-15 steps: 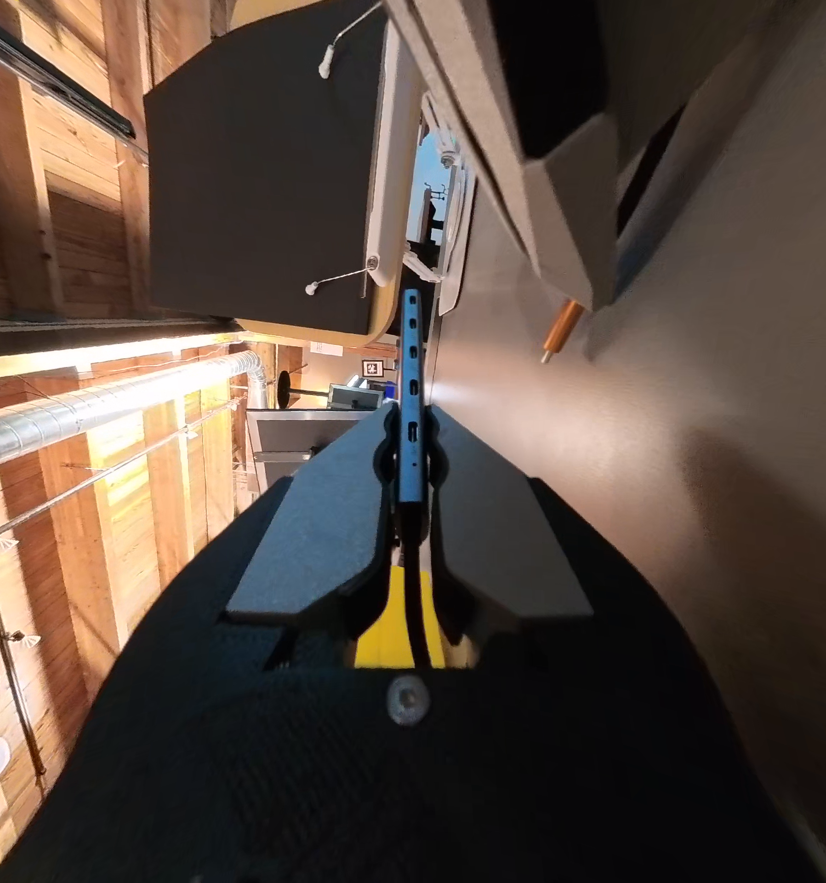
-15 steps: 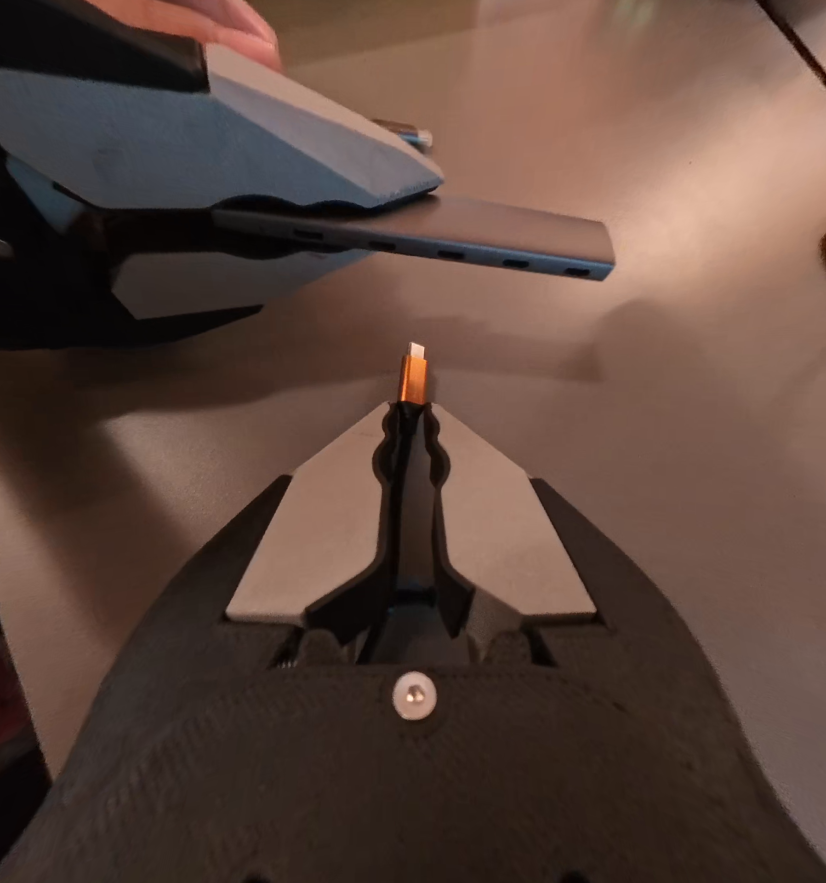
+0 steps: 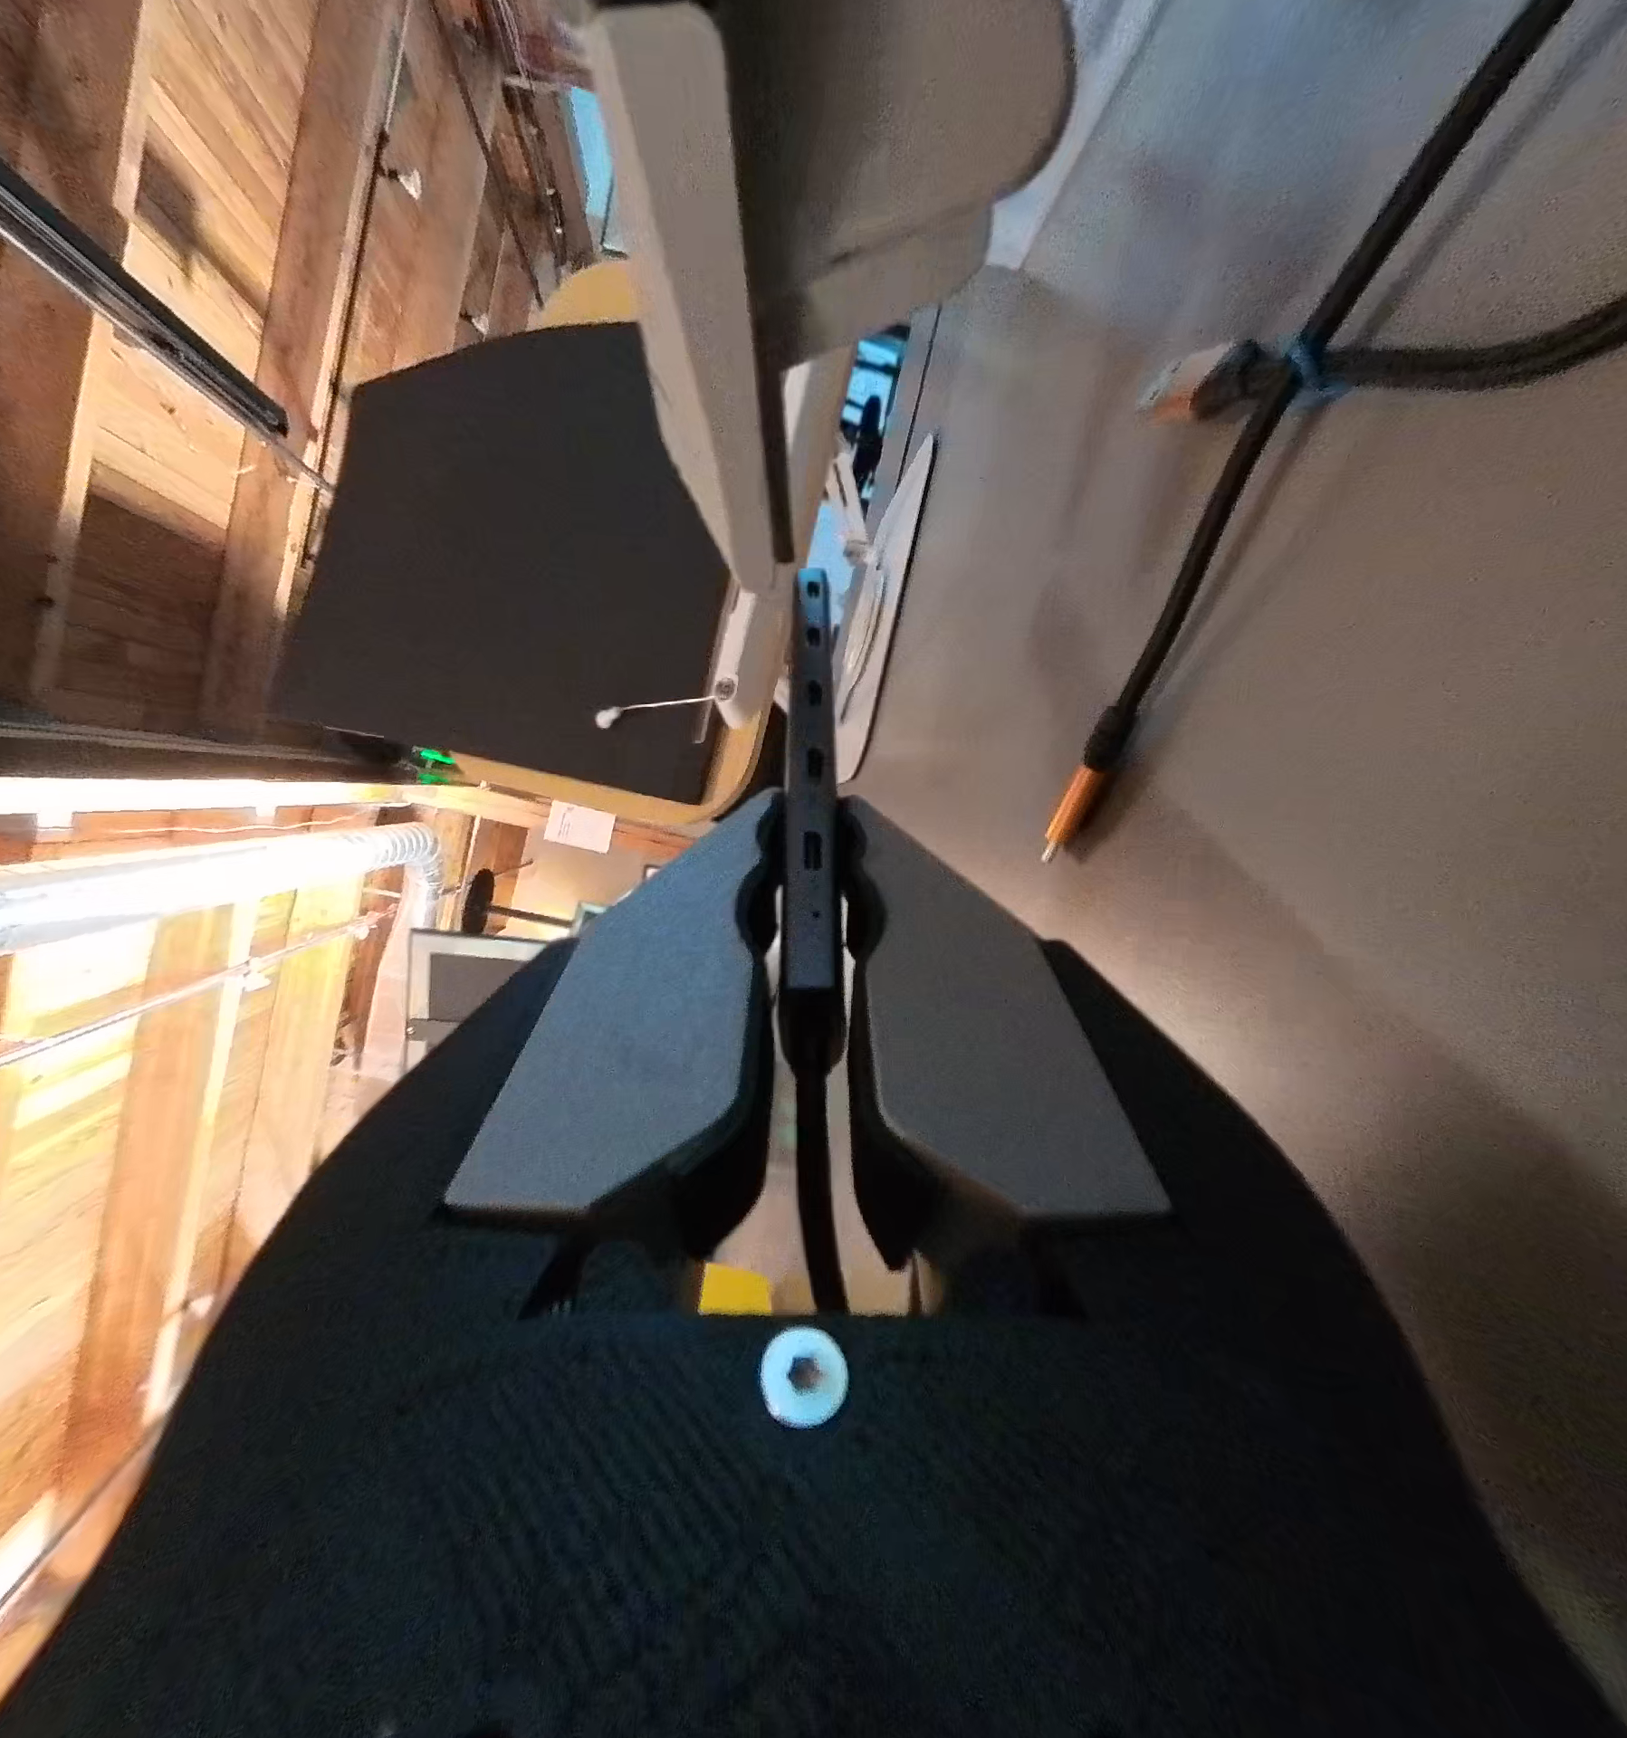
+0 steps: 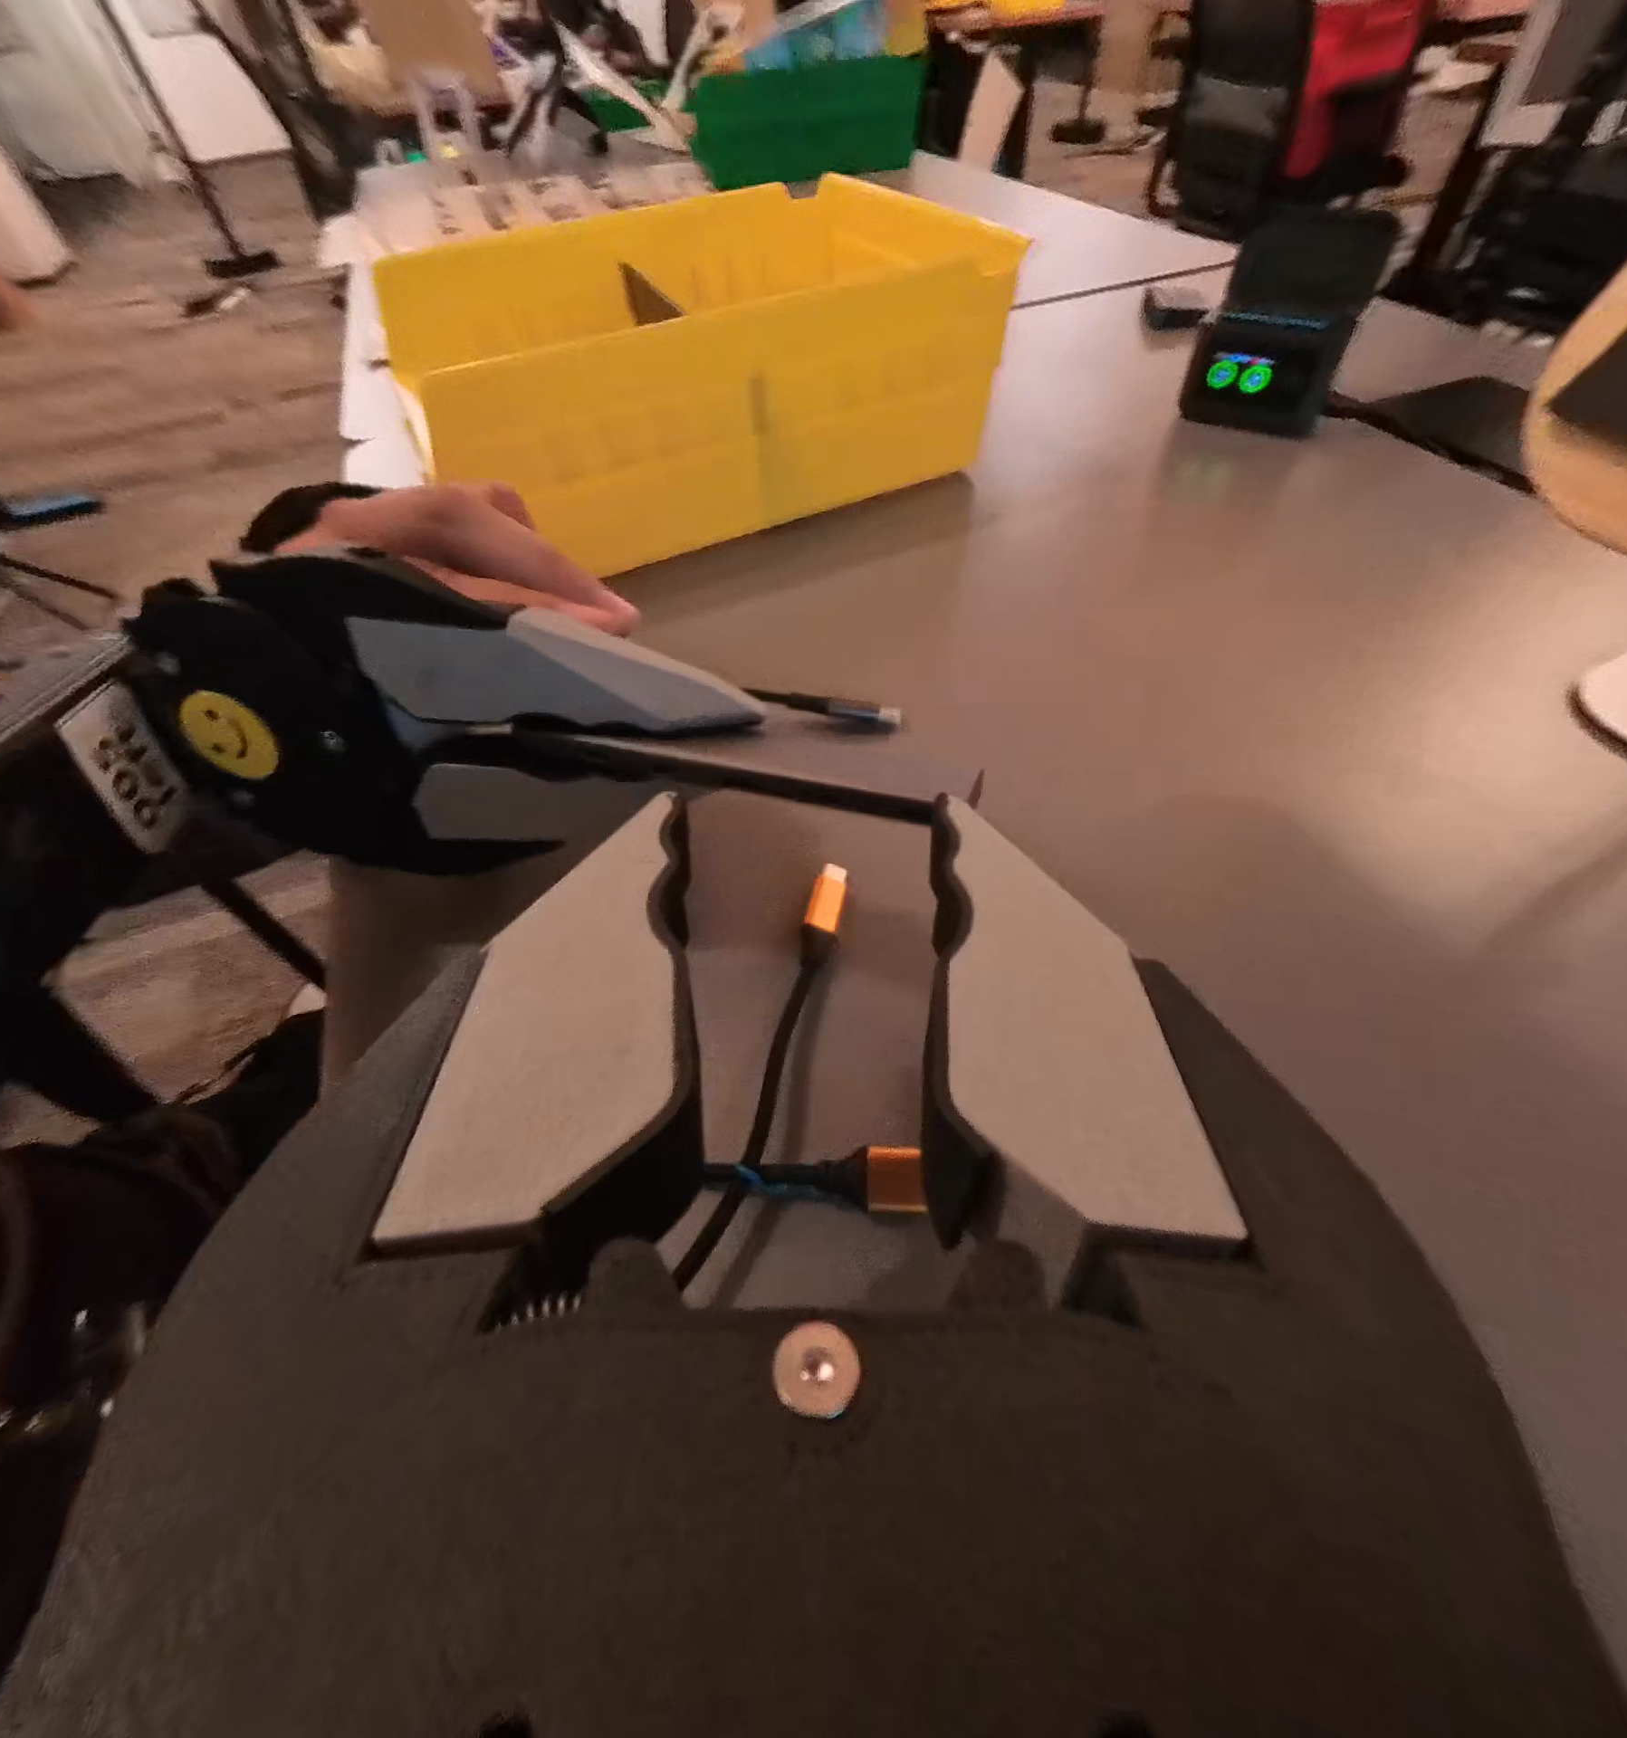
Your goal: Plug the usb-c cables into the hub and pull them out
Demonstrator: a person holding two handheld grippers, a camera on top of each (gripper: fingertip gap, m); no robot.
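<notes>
since the earlier frame the right gripper (image 4: 807,828) is no longer pinching the orange plug: its jaws are standing wide apart with nothing between them, and the orange plug (image 4: 825,901) is now lying loose on the counter (image 4: 1261,752), in the gap between the jaws as the right wrist view shows it. the black cable (image 4: 776,1044) is running back from that plug toward the camera. a second orange connector (image 4: 894,1181) is lying crosswise nearer the gripper base, close by the right finger.

left gripper (image 3: 811,828) is clamping the hub (image 3: 814,752) edge-on, jaws closed on its rear part; the row of ports is facing the left wrist camera, none occupied as far as is showing. in the right wrist view the hub is being held off the counter, just beyond the right gripper's tips. a person's hand (image 4: 471,545) is wrapping the left gripper. a blue-tipped plug (image 4: 861,717) is lying on the counter beyond the hub. a yellow bin (image 4: 696,376) is sitting farther back.
</notes>
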